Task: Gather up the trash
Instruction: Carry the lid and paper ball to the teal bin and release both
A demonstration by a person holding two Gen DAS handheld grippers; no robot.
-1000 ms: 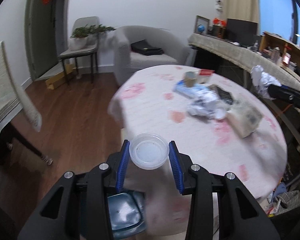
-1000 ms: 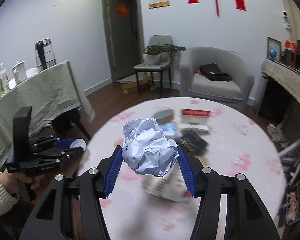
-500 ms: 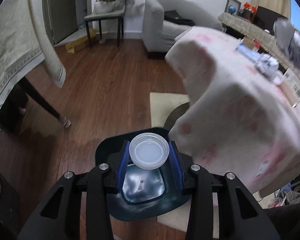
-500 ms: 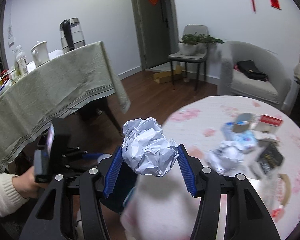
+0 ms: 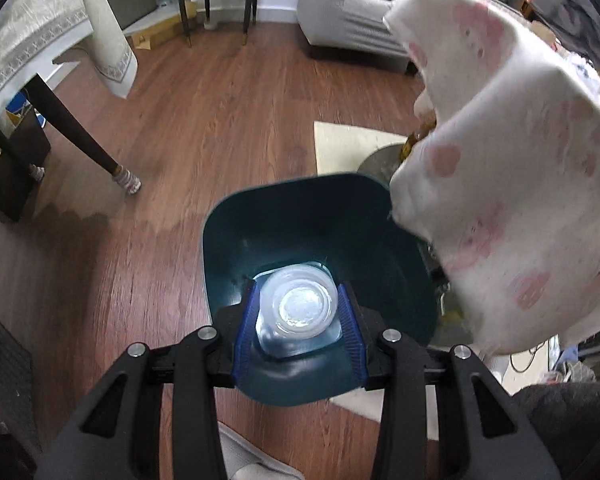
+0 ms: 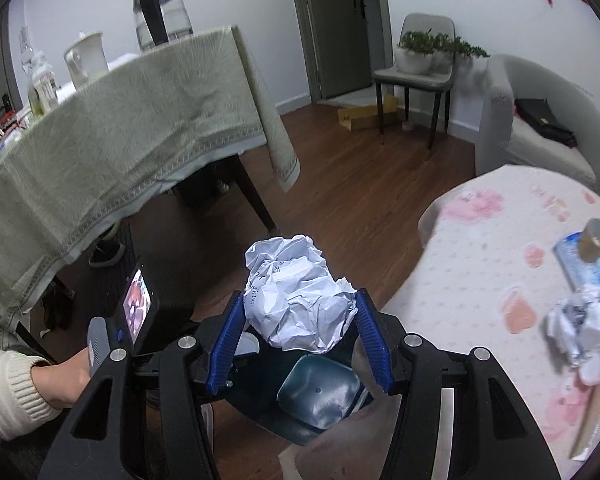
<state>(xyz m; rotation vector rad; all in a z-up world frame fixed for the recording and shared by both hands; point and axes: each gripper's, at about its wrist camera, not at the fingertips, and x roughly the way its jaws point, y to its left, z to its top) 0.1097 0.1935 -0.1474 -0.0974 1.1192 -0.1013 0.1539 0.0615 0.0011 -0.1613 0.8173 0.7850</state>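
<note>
The dark teal trash bin is standing on the wooden floor beside the round table's edge. The right gripper is clamping a crumpled paper ball above the bin – jaws pressing both sides. The left gripper is gripping a clear plastic lid over the bin's opening – jaws narrow.

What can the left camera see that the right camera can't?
Only the left wrist view shows the plastic lid pinched in the left gripper, right above the bin's opening. Only the right wrist view shows the crumpled paper ball gripped by the right gripper, plus the kettle. Both show the dark teal trash bin on the wooden floor.
</note>
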